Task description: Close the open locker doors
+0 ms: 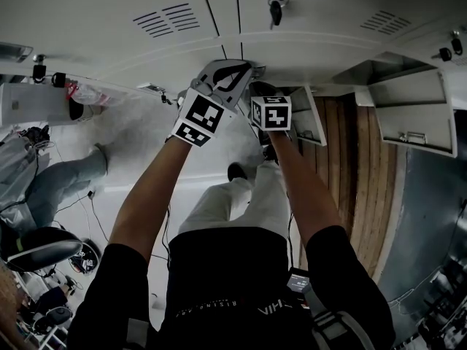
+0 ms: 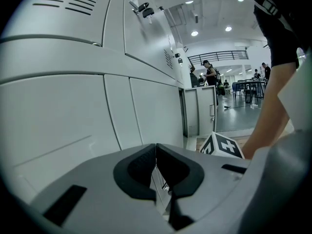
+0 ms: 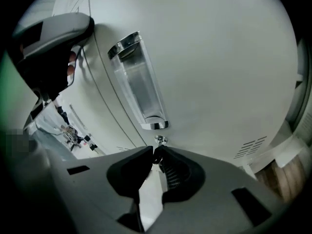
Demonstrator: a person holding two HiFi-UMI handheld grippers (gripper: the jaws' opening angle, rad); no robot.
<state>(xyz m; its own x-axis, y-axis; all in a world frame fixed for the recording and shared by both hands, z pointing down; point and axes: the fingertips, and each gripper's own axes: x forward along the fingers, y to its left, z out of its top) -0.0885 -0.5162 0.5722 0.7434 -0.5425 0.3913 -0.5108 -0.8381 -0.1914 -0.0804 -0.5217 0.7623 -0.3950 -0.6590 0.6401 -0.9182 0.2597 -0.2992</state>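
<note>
In the head view both grippers are up against the white locker bank (image 1: 109, 42). My left gripper (image 1: 244, 68) is shut with nothing between its pads; its own view looks along closed locker fronts (image 2: 73, 111). My right gripper (image 1: 260, 87) is just right of it. In the right gripper view its fingertips (image 3: 155, 155) stand a narrow slit apart, right under a small lock knob (image 3: 160, 140) and a chrome handle (image 3: 139, 82) on a white door (image 3: 209, 57). A small dark piece sits at the tips; I cannot tell what it is. Two locker doors (image 1: 412, 115) (image 1: 310, 119) hang open to the right.
Keys hang from locks on upper doors (image 1: 276, 9) (image 1: 446, 52). A seated person's legs (image 1: 58, 184) and a chair (image 1: 40, 250) are at the left. Wooden flooring (image 1: 368, 173) lies under the open doors. Distant people and tables (image 2: 243, 84) fill the hall.
</note>
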